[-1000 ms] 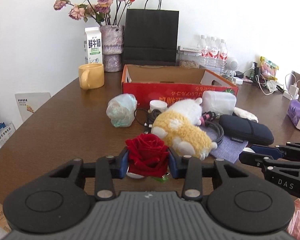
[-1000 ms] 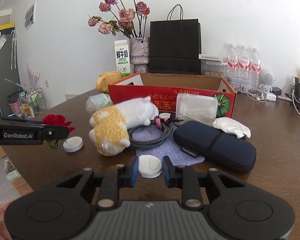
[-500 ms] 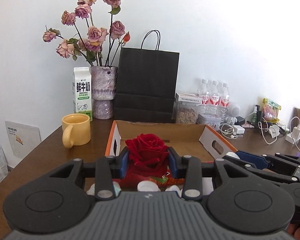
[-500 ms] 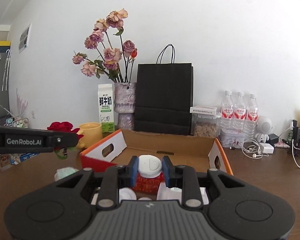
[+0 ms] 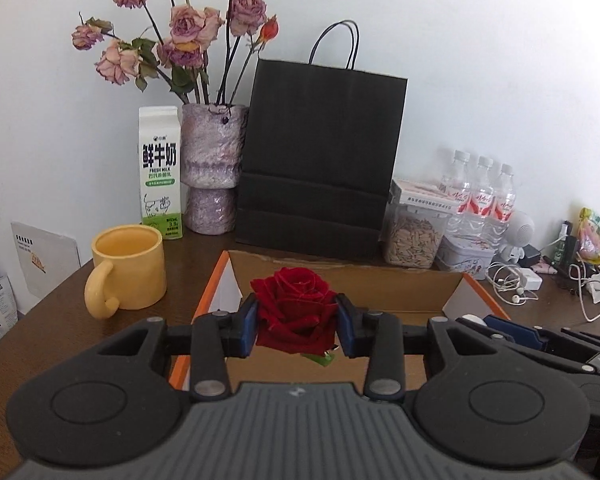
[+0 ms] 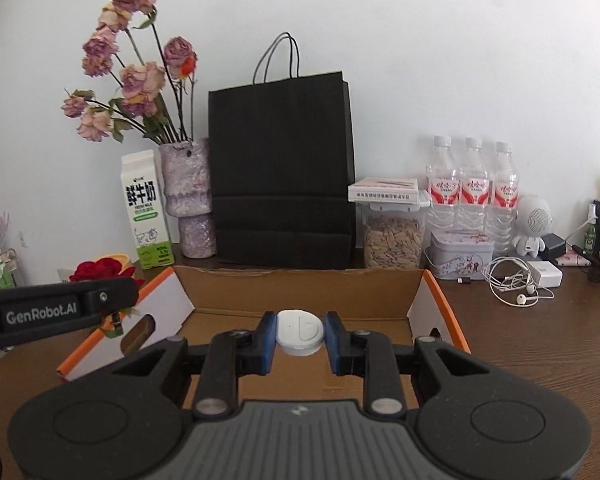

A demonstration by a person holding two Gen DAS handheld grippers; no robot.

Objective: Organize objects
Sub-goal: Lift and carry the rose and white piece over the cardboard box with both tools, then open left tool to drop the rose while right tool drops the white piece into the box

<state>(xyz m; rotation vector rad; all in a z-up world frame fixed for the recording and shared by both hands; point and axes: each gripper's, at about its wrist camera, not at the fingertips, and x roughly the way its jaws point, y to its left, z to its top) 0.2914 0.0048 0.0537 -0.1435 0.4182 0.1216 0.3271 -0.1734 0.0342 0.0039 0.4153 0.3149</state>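
A red rose (image 5: 296, 308) is clamped between the blue pads of my left gripper (image 5: 297, 322), which hangs over the open cardboard box (image 5: 380, 280). My right gripper (image 6: 300, 338) is shut on a small round white disc (image 6: 300, 332) and also hovers above the box's brown floor (image 6: 300, 292). In the right wrist view the left gripper's black arm (image 6: 56, 312) reaches in from the left with the rose (image 6: 98, 270) at its tip. The right gripper's fingers (image 5: 512, 330) show at the right edge of the left wrist view. The box floor that shows is bare.
Behind the box stand a black paper bag (image 5: 320, 152), a vase of dried roses (image 5: 214, 168), a milk carton (image 5: 160, 172) and a yellow mug (image 5: 126, 268). A jar of seeds (image 6: 394, 236), water bottles (image 6: 472, 188), a tin and cables (image 6: 512, 280) fill the back right.
Both grippers have moved forward and up from the cluttered table front to above the box, each keeping its object. The plush toy, pouch and cable have dropped out of view.
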